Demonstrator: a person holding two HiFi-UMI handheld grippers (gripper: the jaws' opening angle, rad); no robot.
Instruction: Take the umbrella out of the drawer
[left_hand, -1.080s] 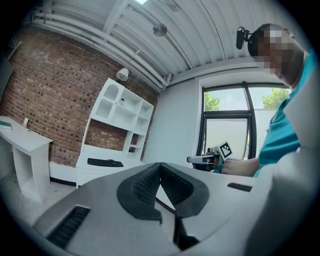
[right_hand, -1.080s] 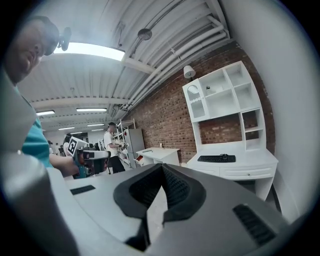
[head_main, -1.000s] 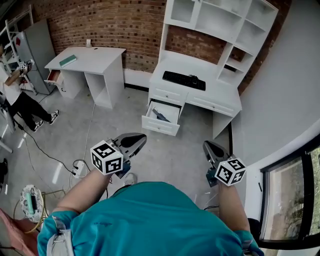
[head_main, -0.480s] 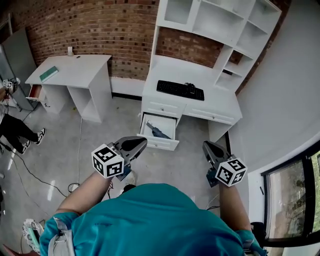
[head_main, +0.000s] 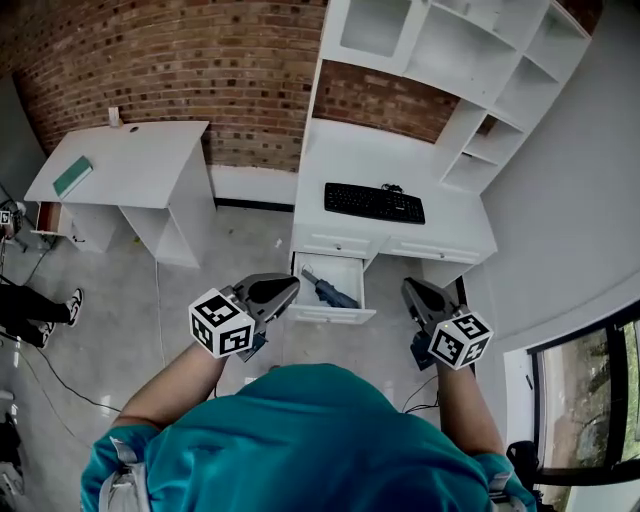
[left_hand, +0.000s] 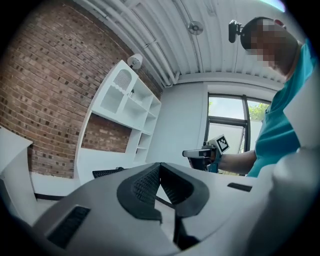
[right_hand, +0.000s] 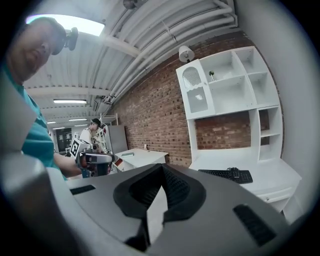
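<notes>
The dark folded umbrella (head_main: 326, 288) lies inside the open left drawer (head_main: 332, 314) of the white desk (head_main: 450, 222). In the head view my left gripper (head_main: 292, 283) is held level with its tip just left of the drawer, jaws shut and empty. My right gripper (head_main: 406, 288) is to the right of the drawer, beside the desk's front, also shut with nothing in it. In the left gripper view the pads (left_hand: 145, 182) meet at the tip of the left gripper (left_hand: 160, 165). The right gripper (right_hand: 161, 166) looks the same in its own view.
A black keyboard (head_main: 374, 203) lies on the desk under a white shelf unit (head_main: 450, 60). A second white desk (head_main: 130, 160) with a green book (head_main: 72, 177) stands at the left against the brick wall. A person's legs (head_main: 30, 302) show at the far left edge.
Both grippers have been carried across the floor toward the desk. The open drawer, earlier well ahead of them, now lies between their tips. The jaws stayed shut.
</notes>
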